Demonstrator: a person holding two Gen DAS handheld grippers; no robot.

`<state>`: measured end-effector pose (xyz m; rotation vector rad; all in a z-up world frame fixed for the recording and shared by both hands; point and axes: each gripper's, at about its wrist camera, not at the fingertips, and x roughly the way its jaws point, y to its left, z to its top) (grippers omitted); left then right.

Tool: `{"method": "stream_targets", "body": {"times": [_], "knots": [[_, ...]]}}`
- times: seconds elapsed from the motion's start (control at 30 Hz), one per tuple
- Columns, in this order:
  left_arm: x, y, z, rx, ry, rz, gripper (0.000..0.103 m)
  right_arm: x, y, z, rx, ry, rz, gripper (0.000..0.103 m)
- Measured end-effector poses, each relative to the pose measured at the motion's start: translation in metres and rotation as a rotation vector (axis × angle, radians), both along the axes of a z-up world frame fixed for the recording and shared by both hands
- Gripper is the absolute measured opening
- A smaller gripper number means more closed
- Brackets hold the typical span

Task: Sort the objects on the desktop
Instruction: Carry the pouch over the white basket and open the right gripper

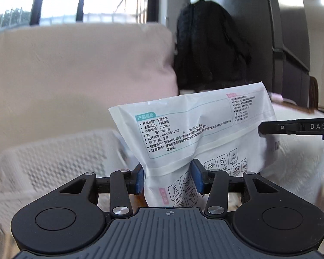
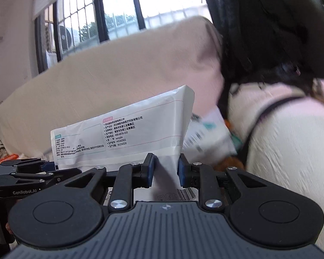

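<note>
the white glove packet (image 1: pixel 196 133) hangs in the air between the two tools, held at both ends and raised above the white perforated basket (image 1: pixel 54 157). the left gripper (image 1: pixel 168 180) has its blue-padded fingers (image 1: pixel 140 179) pinching the lower edge of the packet, near the row of pictogram icons, so the printed back panel with the teal heading faces the left wrist camera and stands nearly upright, slightly creased in the middle. the right gripper (image 2: pixel 165 168) pinches the same packet (image 2: pixel 123 136) at its other end; its blue fingers (image 2: pixel 151 170) press on a narrow fold of the white film just above a barcode. in the left wrist view the black side of the right gripper (image 1: pixel 296 127) reaches in from the right edge and meets the packet's right side. in the right wrist view the left gripper (image 2: pixel 32 172) shows at the lower left, touching the packet's far corner.

behind the packet stands a large cream cushion (image 1: pixel 80 69), and beside it a black backpack (image 1: pixel 209 49). a barred window (image 2: pixel 92 15) fills the background. to the right of the packet in the right wrist view, another white printed package (image 2: pixel 207 136) lies blurred, lower down, beside a cream bag with a dark strap (image 2: pixel 287 140).
</note>
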<state>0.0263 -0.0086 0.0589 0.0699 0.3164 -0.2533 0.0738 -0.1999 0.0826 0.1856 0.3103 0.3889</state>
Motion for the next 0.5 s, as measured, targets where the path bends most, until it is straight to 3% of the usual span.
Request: {"method": "stream_targets", "body": {"times": [0.2,0.37,0.5], "knots": [[-0.003,0.064,0.052,0.025,-0.033,0.08,0.046,0.034,0.059,0.052,0.03,-0.023,0.086,0.026],[0.004,0.126,0.072,0.08,0.015,0.172,0.046,0.08,0.131,0.073,0.035,0.037,0.182,0.025],[0.022,0.17,0.068,0.098,0.119,0.216,0.048,0.115,0.18,0.07,0.025,0.135,0.229,0.025]]}}
